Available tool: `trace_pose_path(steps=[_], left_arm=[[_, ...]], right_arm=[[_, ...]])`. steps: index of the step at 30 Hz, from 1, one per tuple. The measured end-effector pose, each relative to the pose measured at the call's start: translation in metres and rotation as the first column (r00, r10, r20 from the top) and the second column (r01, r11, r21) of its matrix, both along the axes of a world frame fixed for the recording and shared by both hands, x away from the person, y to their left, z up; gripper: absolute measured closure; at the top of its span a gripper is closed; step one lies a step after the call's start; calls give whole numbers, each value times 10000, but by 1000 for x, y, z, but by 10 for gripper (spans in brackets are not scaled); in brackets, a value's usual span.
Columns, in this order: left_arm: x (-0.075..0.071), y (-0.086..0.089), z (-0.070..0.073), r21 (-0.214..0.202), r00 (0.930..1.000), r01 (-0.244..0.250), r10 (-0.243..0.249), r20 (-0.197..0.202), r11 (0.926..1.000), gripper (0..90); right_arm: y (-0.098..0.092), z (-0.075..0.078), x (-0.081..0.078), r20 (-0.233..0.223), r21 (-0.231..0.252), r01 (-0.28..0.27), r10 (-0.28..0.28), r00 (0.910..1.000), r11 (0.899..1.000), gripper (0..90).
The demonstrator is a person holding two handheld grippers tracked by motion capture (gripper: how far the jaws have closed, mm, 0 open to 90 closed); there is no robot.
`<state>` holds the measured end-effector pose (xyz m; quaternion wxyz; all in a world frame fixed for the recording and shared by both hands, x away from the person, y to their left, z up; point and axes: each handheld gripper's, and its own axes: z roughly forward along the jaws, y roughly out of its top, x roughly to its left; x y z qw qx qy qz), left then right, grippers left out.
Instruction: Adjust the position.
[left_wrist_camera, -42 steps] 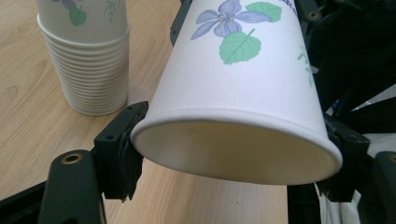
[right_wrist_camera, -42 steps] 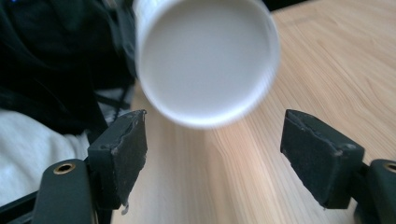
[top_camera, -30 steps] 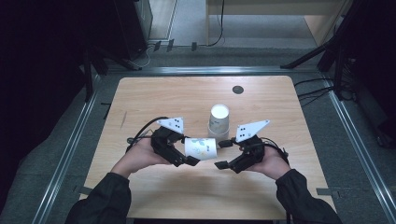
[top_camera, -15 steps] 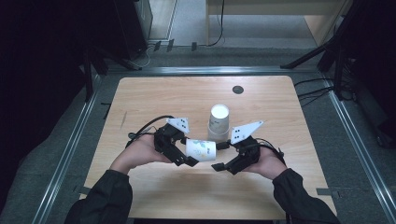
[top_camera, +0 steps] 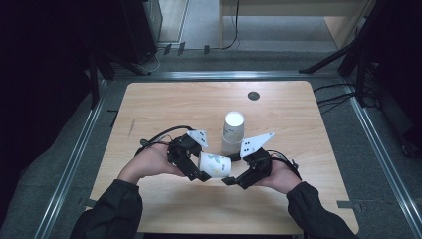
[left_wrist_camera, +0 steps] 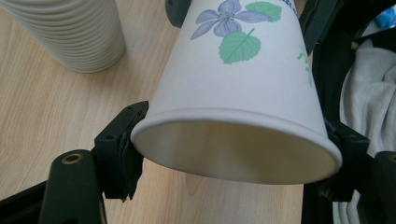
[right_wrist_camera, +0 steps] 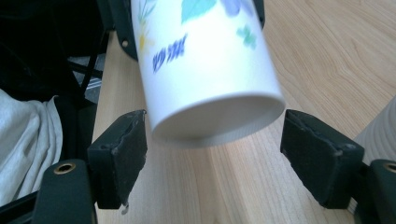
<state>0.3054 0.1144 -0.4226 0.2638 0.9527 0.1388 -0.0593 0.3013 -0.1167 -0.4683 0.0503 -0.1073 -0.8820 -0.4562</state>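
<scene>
Cup (right_wrist_camera: 205, 70) btwn open R gripper (right_wrist_camera: 212, 161) pads

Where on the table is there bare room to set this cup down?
Bare wood lies left of the cup stack toward the table's left edge, and on the far side around the dark disc. The near middle is crowded: both tongs, left and right, flank the cup beside the stack.
</scene>
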Motion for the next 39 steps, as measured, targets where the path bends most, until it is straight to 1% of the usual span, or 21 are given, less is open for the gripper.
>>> trace_pose_path(steps=[2, 3, 4, 6, 7, 10, 15, 17, 19, 22, 23, 25, 27, 32, 34, 36, 38, 39], left_arm=[[0, -3, -2, 243, 9999, 85, -86, 62, 9997, 238], [1, -4, -2, 464, 9998, 202, -205, 72, 9987, 238], [1, -6, -3, 571, 9997, 190, -197, 119, 9982, 238], [1, -10, -5, 965, 9994, 275, -294, 188, 9950, 237], [1, -12, -5, 1084, 9990, 322, -353, 264, 9936, 238], [2, -16, -6, 1181, 9988, 449, -469, 143, 9920, 237], [3, -21, -11, 1642, 9984, 551, -562, 24, 9849, 237], [4, -23, -12, 1783, 9984, 548, -566, 48, 9824, 237], [4, -24, -13, 1922, 9976, 639, -675, 122, 9793, 237], [4, -26, -14, 2014, 9970, 726, -766, 118, 9768, 236], [3, -27, -15, 1969, 9972, 702, -737, 104, 9779, 237], [3, -28, -15, 1970, 9972, 717, -749, 85, 9778, 237], [4, -28, -16, 2046, 9964, 802, -838, 93, 9756, 237], [3, -28, -18, 1957, 9965, 814, -837, 34, 9773, 236], [4, -28, -17, 1928, 9954, 914, -949, 88, 9770, 228], [3, -27, -17, 1787, 9956, 896, -929, 102, 9798, 216], [3, -26, -16, 1516, 9955, 860, -910, 263, 9847, 198], [3, -25, -16, 1377, 9955, 845, -897, 319, 9869, 165]], right_arm=[[1, -1, 0, -52, 63, 0, 1, 10000, 10000, 230], [1, -2, 0, -57, 30, -27, 27, 10000, 10000, 230], [2, -3, 0, -84, -65, -45, 44, 10000, 10000, 231], [4, -6, 0, -32, -206, -96, 95, 9999, 9997, 230], [6, -8, -1, -12, -312, -102, 102, 9999, 9995, 230], [10, -11, -2, -44, -477, -131, 129, 9999, 9988, 230], [15, -15, -3, 75, -533, -155, 159, 9998, 9985, 232], [16, -16, -4, 107, -629, -149, 156, 9998, 9979, 237], [17, -17, -4, 71, -693, -130, 135, 9999, 9975, 249], [18, -18, -3, 167, -676, -93, 105, 9998, 9977, 277], [18, -18, -3, 167, -675, -83, 95, 9998, 9977, 285], [18, -19, -3, 149, -711, -98, 109, 9998, 9974, 292], [18, -19, -3, 168, -708, -158, 170, 9997, 9974, 310], [19, -19, -4, 243, -789, -313, 334, 9991, 9964, 324], [19, -19, -4, 259, -844, -342, 365, 9990, 9958, 328], [18, -18, -4, 326, -836, -357, 385, 9987, 9959, 329], [17, -17, -4, 346, -797, -345, 374, 9987, 9962, 329], [17, -16, -4, 358, -759, -344, 372, 9987, 9965, 329]])
